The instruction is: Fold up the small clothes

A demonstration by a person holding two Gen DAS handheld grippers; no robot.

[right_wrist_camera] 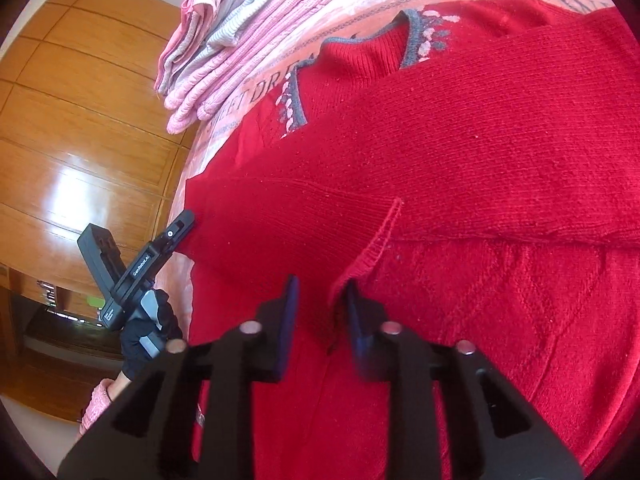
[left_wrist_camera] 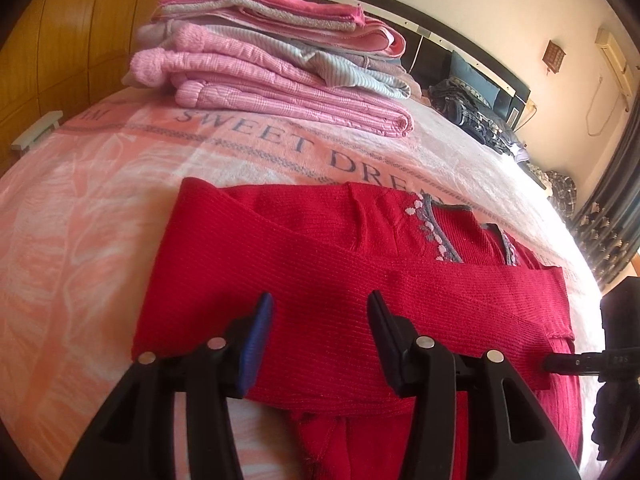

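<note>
A red knit sweater point(left_wrist_camera: 360, 288) point(right_wrist_camera: 460, 152) with grey and pink neck trim lies flat on the bed, one sleeve folded across its body. In its own view my left gripper point(left_wrist_camera: 320, 320) is open just above the folded sleeve, nothing between its fingers. In the right wrist view the left gripper point(right_wrist_camera: 186, 222) sits at the sweater's left edge. My right gripper point(right_wrist_camera: 322, 308) hovers over the sleeve cuff point(right_wrist_camera: 372, 252), its fingers a narrow gap apart with the cuff's hem beside the right pad. From the left wrist view, the right gripper point(left_wrist_camera: 560, 362) reaches in by the cuff.
A stack of folded pink and grey clothes point(left_wrist_camera: 260, 68) point(right_wrist_camera: 240, 40) sits farther up the pink "SWEET DREAM" blanket point(left_wrist_camera: 80, 208). Dark clothes point(left_wrist_camera: 480, 116) lie by the headboard. A wooden wardrobe point(right_wrist_camera: 80, 128) stands beside the bed. A gloved hand point(right_wrist_camera: 148, 332) holds the left gripper.
</note>
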